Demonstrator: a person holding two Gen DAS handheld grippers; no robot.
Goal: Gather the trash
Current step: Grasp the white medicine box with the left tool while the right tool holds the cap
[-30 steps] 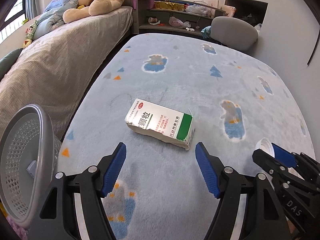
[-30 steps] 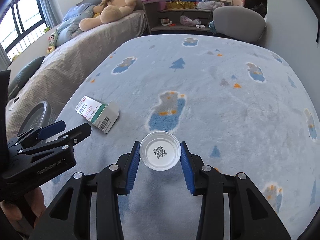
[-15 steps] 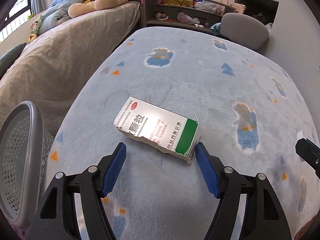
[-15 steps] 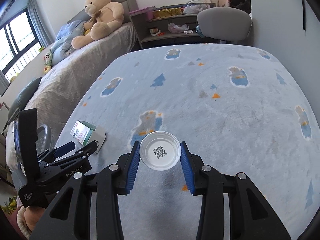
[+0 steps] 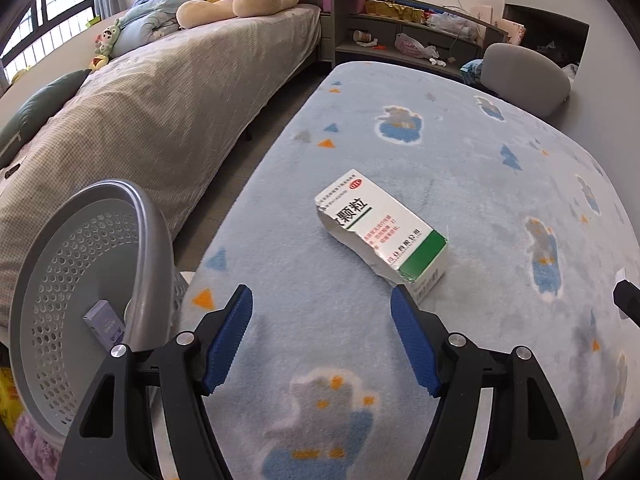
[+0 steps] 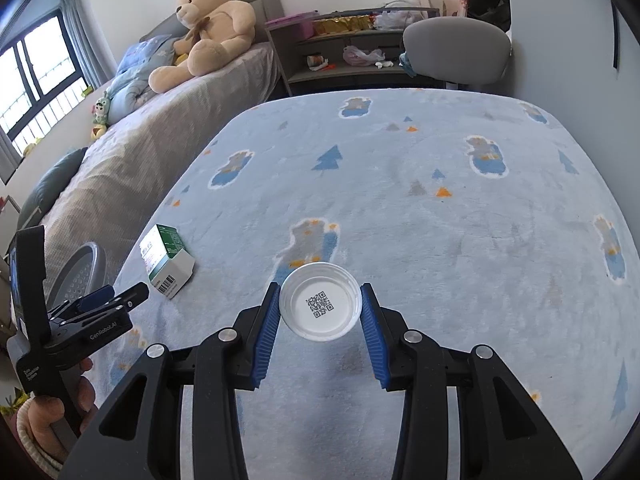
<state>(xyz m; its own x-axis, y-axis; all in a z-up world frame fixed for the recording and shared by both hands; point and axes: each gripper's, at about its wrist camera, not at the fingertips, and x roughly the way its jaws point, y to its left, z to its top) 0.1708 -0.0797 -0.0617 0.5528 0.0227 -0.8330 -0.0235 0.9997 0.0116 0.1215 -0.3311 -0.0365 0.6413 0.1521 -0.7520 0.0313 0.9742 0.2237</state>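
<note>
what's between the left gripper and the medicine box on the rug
Nothing visible. The left gripper is open, and only bare blue rug lies between its fingers and the torn medicine box, which sits ahead and slightly right. The grey basket stands off to the left, out of that path.

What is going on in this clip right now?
A person is picking up trash from a blue patterned rug with a handheld gripper in each hand. The right gripper is shut on a white plastic lid with a QR code. The left gripper is open and empty, pointed at a torn white-and-green medicine box lying on the rug ahead of it. A gray perforated wastebasket sits at the left with a small box inside.
</note>
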